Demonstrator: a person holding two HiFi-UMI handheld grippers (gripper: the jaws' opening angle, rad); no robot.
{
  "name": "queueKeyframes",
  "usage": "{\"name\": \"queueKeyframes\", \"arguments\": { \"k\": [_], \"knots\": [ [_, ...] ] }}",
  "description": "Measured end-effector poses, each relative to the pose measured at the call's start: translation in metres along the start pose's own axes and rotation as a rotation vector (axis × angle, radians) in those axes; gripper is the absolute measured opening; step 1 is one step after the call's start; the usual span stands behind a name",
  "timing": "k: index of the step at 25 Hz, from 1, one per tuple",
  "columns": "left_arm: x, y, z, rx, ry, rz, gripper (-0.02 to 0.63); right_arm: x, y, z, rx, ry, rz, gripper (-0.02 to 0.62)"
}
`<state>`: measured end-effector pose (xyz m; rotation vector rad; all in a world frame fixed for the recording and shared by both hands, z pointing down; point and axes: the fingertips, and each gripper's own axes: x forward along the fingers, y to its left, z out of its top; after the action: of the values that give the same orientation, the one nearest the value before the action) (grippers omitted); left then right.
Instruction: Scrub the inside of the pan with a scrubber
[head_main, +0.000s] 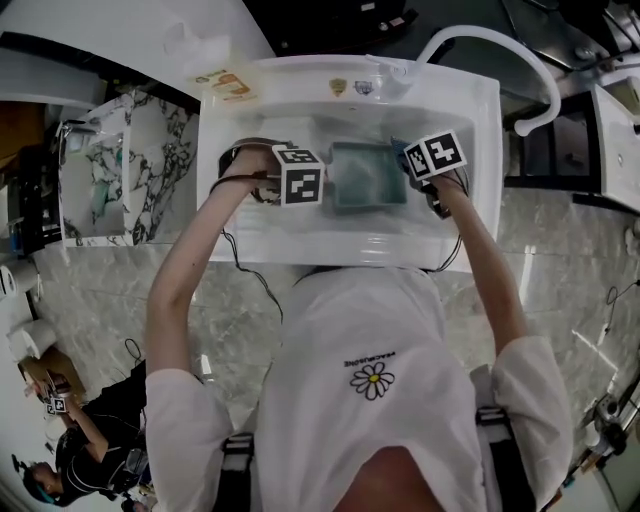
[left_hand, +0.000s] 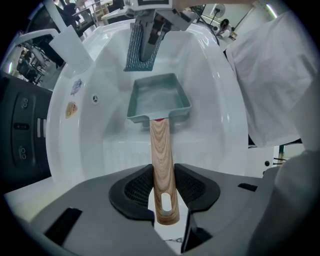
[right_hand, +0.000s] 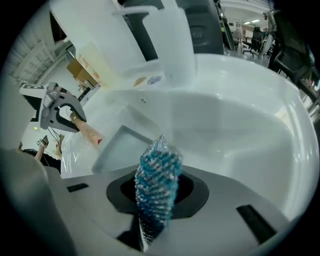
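A white moulded plastic sink basin (head_main: 482, 120) holds a square teal pan with a wooden handle (left_hand: 158, 98) near its middle. Small stickers (head_main: 338, 87) dot the basin's back rim.

Both bare forearms reach forward, left arm (head_main: 185, 265) and right arm (head_main: 487, 262). The left tool (left_hand: 162, 189) points steeply down, jaws clamped on the pale wooden pan handle (left_hand: 161, 150). The right tool (right_hand: 156, 195) is tilted down, jaws pinching the blue-and-silver mesh scrubber (right_hand: 158, 172).
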<state>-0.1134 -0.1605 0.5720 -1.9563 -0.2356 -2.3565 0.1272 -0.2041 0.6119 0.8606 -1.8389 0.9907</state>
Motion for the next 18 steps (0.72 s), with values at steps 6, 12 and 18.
{"name": "queueKeyframes", "arguments": {
  "k": [6, 12, 18],
  "knots": [
    [-0.006, -0.003, -0.002, -0.004, 0.011, 0.011, 0.140, 0.042, -0.004, -0.014, 0.058, 0.185, 0.038, 0.061],
    [-0.012, -0.006, -0.007, -0.007, 0.017, 0.026, 0.140, 0.070, 0.003, -0.029, 0.207, 0.296, 0.110, 0.060],
    [-0.015, -0.007, -0.007, -0.005, 0.009, 0.029, 0.140, 0.085, 0.008, -0.029, 0.251, 0.334, 0.099, 0.060]
  ]
}}
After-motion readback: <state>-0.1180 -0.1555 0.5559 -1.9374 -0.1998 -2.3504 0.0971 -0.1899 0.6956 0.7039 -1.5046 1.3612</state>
